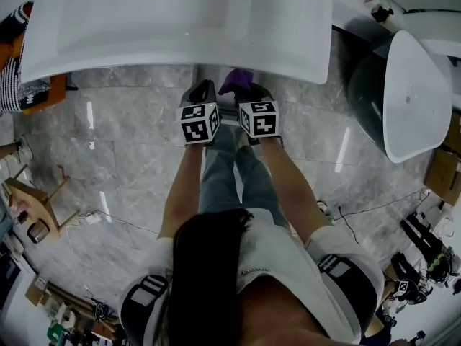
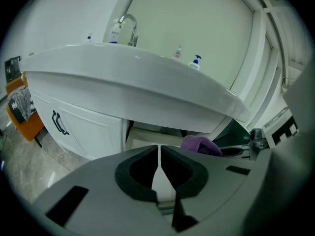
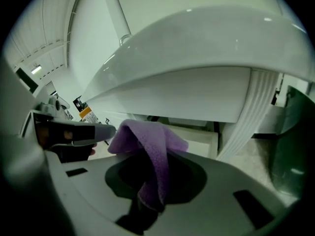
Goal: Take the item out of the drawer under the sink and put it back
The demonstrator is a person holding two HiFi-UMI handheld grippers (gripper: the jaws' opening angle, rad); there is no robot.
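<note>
Head view: the left gripper (image 1: 203,91) and right gripper (image 1: 246,91) sit side by side at centre frame, just below the front edge of the white sink (image 1: 180,20). A tuft of the purple cloth (image 1: 235,80) shows at the right gripper's tips. The basin overhangs everything beneath it, so the drawer cannot be seen from here. The person's hair and shoulders fill the lower centre of the frame and cover part of both forearms.

Left gripper view: the left gripper (image 2: 159,154) has its jaws clenched to a thin slit, with nothing between them. Beyond them, under the sink (image 2: 133,77), the drawer (image 2: 147,137) stands pulled out. Only its pale near rim shows; the gripper's own body cuts off the interior. A cabinet door (image 2: 83,127) with a dark handle lies at centre left. The cloth (image 2: 199,144) peeks over the body at centre right, its lower part hidden.

Right gripper view: the right gripper (image 3: 157,181) is grasping the cloth (image 3: 147,137). One fold is pinched between the pads and the rest bunches above and to the left of them. The cloth hangs in front of the open drawer (image 3: 204,137) and covers the drawer's left part. Whether it touches the drawer cannot be told. The drawer's contents cannot be made out. The left gripper's body crosses centre left, partly in shadow.
</note>
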